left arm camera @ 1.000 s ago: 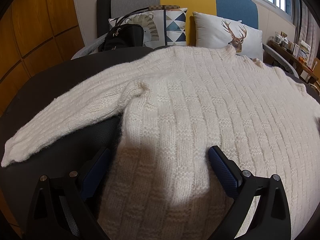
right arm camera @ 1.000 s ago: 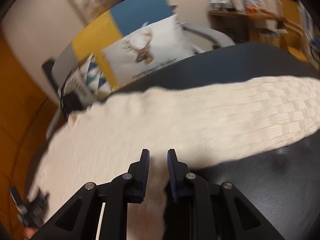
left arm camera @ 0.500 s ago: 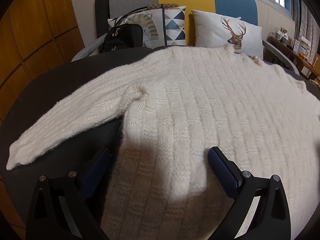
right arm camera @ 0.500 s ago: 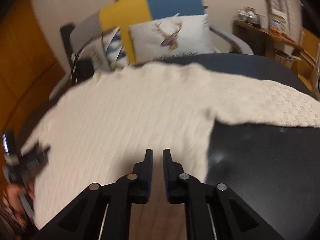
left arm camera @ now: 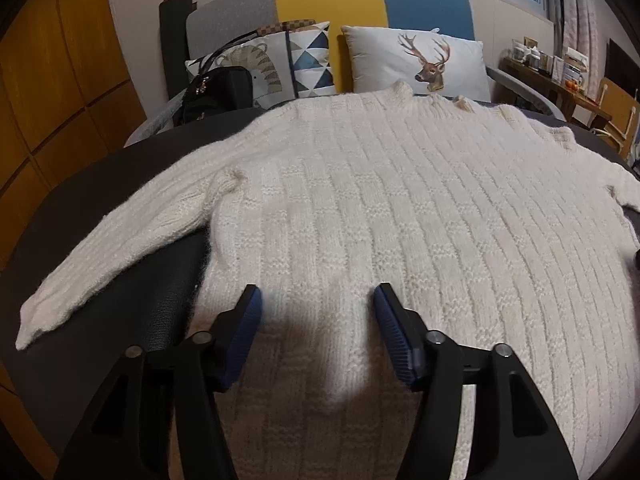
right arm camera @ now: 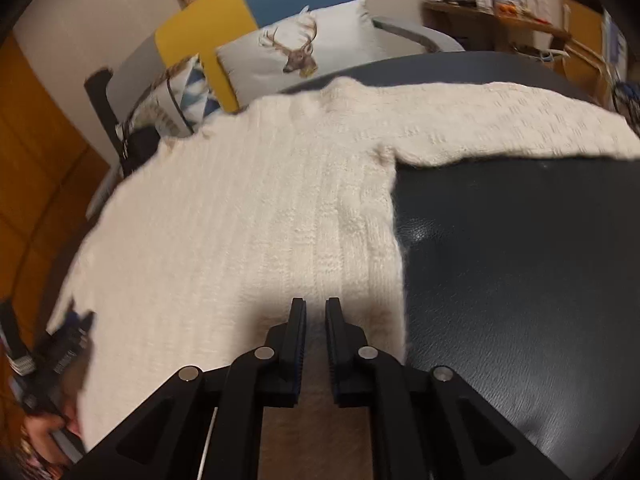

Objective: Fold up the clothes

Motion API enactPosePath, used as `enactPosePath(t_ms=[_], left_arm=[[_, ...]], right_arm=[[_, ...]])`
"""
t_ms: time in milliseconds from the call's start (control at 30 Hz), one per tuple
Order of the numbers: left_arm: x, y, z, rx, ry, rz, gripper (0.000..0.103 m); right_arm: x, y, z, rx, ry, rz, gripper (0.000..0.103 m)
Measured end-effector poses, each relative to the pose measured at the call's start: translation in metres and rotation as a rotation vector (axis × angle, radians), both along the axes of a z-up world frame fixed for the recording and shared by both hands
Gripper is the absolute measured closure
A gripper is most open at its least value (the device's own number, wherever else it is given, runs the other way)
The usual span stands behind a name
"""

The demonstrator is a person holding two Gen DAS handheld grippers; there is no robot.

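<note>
Cream sweater (left arm camera: 400,220) flat on the dark table (right arm camera: 520,260) — left gripper (left arm camera: 318,300) half-spread, just narrowing, right gripper (right arm camera: 316,306) nearly closed, both empty

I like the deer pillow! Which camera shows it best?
The left wrist view: the deer pillow is sharp and whole above the sweater. In the right wrist view the pillow is tilted and slightly blurred.

Bare dark surface (right arm camera: 520,280) right of sweater (left arm camera: 380,220): clear passage. Far edge blocked: black handbag (left arm camera: 218,94), deer cushion (left arm camera: 420,64).
</note>
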State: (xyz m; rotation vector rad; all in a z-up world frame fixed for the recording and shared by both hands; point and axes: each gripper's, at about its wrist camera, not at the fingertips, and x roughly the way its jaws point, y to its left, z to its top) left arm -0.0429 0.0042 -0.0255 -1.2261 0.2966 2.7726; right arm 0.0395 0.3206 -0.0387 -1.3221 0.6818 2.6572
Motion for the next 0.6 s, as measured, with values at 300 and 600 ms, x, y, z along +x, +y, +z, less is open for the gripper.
enactPosePath(t_ms=[300,600], left_arm=[[-0.005,-0.015,-0.005,0.045,-0.035,0.082,0.006],[-0.006,-0.020,-0.007,0.076,-0.052,0.107,0.001]], right_arm=[[-0.006,-0.052,0.001,0.067,0.001,0.122,0.089],[0.000,-0.056,-0.009,0.095,0.018,0.145,0.087]])
